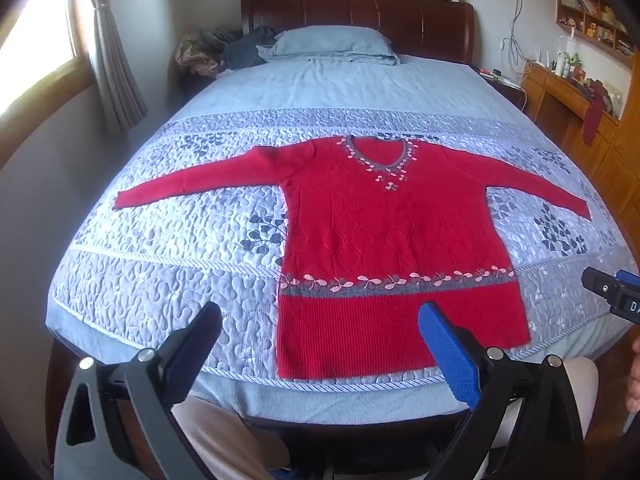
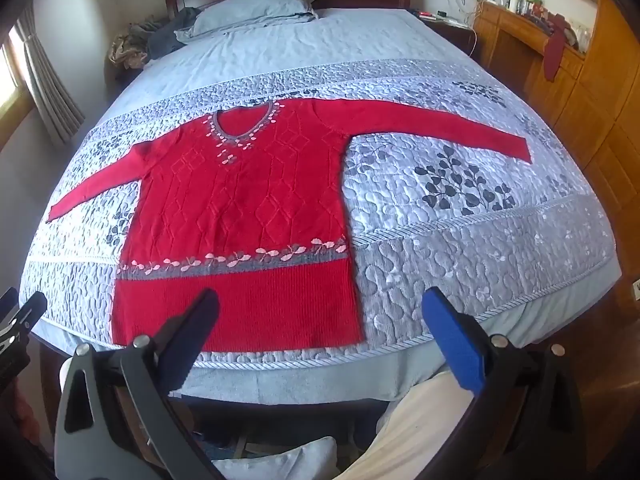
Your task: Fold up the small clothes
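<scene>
A red knit sweater (image 1: 372,232) with a grey flowered band and a V-neck lies flat, front up, on the quilted bed, both sleeves spread out sideways. It also shows in the right wrist view (image 2: 248,208). My left gripper (image 1: 320,316) is open and empty, held just above the sweater's hem at the bed's near edge. My right gripper (image 2: 320,300) is open and empty, above the hem's right corner and the quilt beside it. The right gripper's tip (image 1: 612,292) shows at the right edge of the left wrist view.
The bed has a pale blue quilt (image 1: 160,264), a pillow (image 1: 332,42) and a pile of dark clothes (image 1: 224,50) at the headboard. A wooden desk and shelves (image 2: 560,60) stand along the right. A curtained window (image 1: 48,40) is on the left.
</scene>
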A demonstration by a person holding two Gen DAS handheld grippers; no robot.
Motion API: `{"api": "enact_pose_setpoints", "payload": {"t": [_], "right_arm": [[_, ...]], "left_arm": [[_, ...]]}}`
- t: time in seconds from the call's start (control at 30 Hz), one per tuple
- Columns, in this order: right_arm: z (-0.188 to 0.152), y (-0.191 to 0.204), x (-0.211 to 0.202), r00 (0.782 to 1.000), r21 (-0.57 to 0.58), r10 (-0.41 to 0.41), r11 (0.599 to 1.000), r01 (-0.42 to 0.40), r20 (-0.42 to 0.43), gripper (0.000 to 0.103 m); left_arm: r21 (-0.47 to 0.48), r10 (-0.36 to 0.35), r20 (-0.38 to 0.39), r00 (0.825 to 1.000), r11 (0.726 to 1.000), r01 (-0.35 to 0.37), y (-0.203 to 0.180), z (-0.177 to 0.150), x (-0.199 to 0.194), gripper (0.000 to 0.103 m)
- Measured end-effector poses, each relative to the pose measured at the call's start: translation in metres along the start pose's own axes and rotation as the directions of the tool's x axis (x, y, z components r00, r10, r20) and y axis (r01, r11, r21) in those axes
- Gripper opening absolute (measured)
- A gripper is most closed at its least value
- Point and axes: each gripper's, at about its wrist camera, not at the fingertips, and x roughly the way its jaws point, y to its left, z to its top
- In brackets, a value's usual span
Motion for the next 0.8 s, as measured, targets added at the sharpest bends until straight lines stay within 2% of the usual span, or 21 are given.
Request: {"api": "enact_pose_setpoints", "payload": {"t": [0.8], "right_arm": [[0.0056, 0.0046, 0.008, 1.0, -0.021, -0.015, 1.0, 0.014, -0.004, 0.1]], "left_arm": [[-0.005, 0.013, 0.015, 1.0, 1.0, -0.013, 0.0012, -0.0007, -0.0017, 0.099]]}}
